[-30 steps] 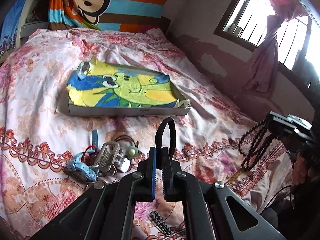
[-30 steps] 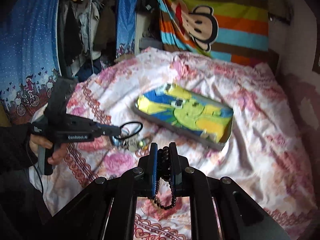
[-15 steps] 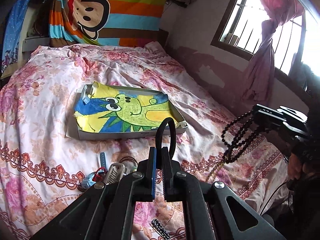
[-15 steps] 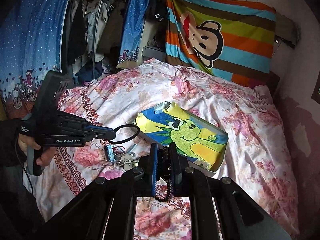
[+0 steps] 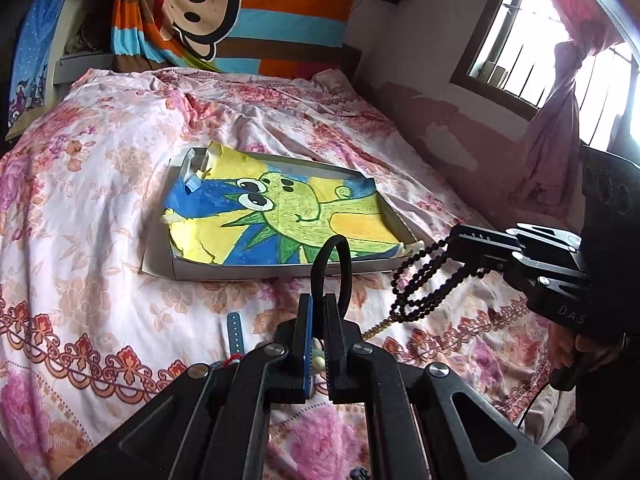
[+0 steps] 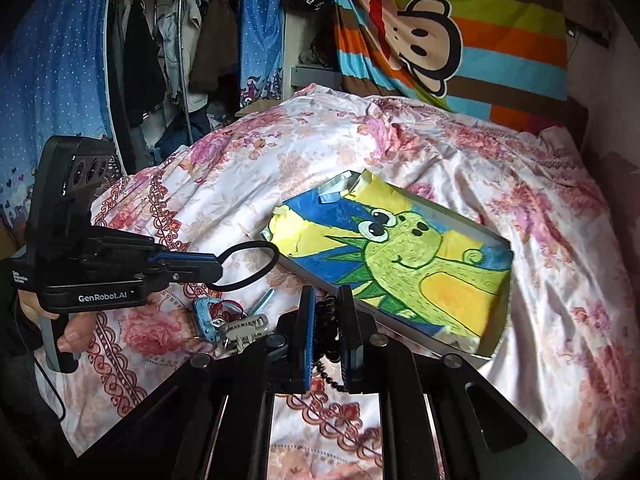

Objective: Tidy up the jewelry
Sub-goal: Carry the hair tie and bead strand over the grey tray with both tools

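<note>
Left wrist view: a shallow box [image 5: 280, 270] on the floral bed [image 5: 80, 200]. The left gripper [image 5: 319, 320] pinches a black ring [image 5: 335, 264]; the right gripper [image 6: 325, 322] clamps dangling black beads [image 5: 424, 284]. Best lowered slowly over the box.

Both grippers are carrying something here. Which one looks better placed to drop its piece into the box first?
Probably the right. Its gripper hangs the black bead strand just off the box corner. The left gripper, gripping the black band, sits slightly further back over the bedspread.

Window [image 5: 532, 36] glare, dim fisheye edges
</note>
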Action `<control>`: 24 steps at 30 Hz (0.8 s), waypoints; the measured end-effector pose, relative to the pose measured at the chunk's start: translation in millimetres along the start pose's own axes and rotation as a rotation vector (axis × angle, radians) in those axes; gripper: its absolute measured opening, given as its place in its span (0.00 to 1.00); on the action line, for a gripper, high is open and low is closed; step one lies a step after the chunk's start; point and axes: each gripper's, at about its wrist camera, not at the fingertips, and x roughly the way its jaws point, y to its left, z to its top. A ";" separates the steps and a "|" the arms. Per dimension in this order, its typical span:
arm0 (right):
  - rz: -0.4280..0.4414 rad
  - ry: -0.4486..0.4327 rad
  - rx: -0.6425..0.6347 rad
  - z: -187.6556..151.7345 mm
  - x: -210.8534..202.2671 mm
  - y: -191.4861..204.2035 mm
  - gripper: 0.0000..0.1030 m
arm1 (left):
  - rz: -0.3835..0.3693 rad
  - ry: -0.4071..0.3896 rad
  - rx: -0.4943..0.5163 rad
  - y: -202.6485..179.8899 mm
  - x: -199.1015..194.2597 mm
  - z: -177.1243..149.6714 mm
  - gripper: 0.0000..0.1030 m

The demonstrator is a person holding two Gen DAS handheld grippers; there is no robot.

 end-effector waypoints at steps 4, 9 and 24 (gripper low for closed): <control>0.024 0.021 -0.001 -1.3 29.1 -0.2 0.10 | 0.008 0.008 -0.011 12.0 19.5 4.6 0.05; 0.014 -0.010 0.023 5.4 50.7 -13.4 0.03 | 0.021 0.000 -0.010 24.0 44.1 19.1 0.05; 0.116 0.203 0.102 -60.9 108.7 -34.5 0.36 | 0.031 0.066 -0.022 38.7 104.0 24.7 0.05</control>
